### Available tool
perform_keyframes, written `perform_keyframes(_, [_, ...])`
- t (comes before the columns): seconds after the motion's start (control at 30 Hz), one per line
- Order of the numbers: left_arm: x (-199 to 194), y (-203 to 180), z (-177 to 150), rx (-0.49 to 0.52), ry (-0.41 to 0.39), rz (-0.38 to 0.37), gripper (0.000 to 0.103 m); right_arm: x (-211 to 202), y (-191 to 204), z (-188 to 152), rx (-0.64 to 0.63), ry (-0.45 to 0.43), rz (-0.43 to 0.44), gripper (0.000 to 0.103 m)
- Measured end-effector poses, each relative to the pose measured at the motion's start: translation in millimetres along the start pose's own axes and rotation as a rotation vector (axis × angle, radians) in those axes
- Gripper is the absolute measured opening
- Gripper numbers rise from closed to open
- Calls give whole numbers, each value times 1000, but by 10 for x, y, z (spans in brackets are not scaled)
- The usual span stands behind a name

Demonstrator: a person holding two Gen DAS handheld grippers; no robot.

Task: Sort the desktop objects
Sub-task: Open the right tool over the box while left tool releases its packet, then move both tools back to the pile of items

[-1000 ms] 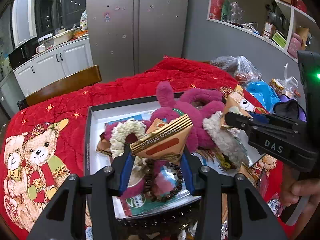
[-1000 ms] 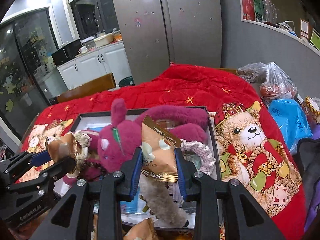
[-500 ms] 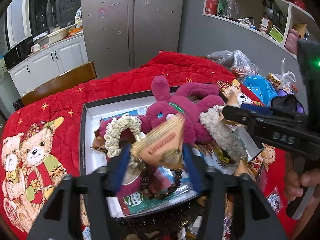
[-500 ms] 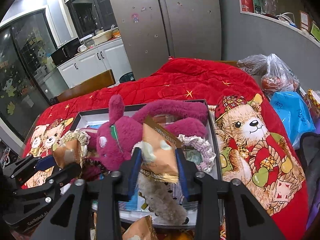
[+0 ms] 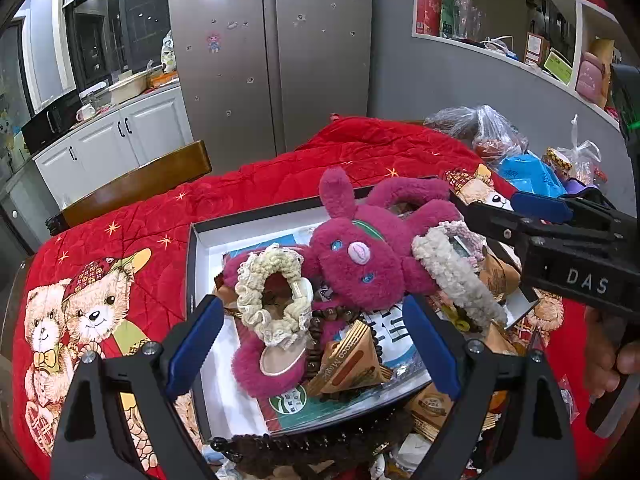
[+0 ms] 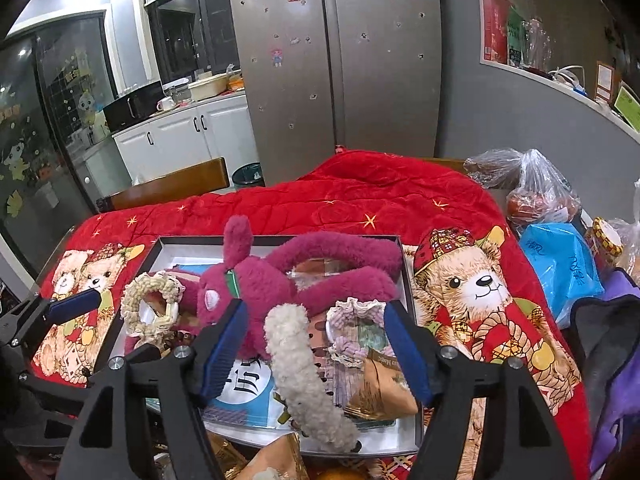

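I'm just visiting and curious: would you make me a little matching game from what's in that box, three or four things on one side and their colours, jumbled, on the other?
Things:
1. plush rabbit
2. scrunchie lying left of the rabbit's face in the left wrist view
3. Choco Magic snack packet
4. pads on the left gripper fingers

Colours:
A. blue
B. cream
C. magenta
D. gold and brown

Pairs: 1-C, 2-B, 3-D, 4-A
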State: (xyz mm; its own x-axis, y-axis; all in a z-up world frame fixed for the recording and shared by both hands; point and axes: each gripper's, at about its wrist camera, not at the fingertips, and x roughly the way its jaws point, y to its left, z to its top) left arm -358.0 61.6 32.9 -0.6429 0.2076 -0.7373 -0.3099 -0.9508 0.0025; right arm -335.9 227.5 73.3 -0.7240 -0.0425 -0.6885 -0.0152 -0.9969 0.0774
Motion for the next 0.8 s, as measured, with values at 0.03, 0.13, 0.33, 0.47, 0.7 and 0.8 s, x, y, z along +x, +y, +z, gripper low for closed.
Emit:
perform_keyframes(0.03, [-2, 1, -2, 1, -2, 0, 92, 1, -6, -4, 5, -1, -3, 72])
perform_keyframes(0.13, [-5, 1, 3, 0, -3, 4, 92, 8, -42, -10, 22, 4, 2, 72])
perform_keyframes(0.33, [-95, 61, 30, -25, -17, 10, 92, -70, -95, 26, 32, -3, 3, 72])
perform_keyframes(0.47, [-291, 99, 65, -50, -44, 7, 92, -248, -109, 75, 36, -35, 16, 72])
perform_keyframes(0.7, [-912, 110, 61, -91, -129, 8, 93, -794, -73, 137, 30, -139, 46, 80])
perform_keyframes(0.8, [-1181, 100, 5, -91, -140, 17, 93, -1051, -31, 113, 34, -179, 75, 80])
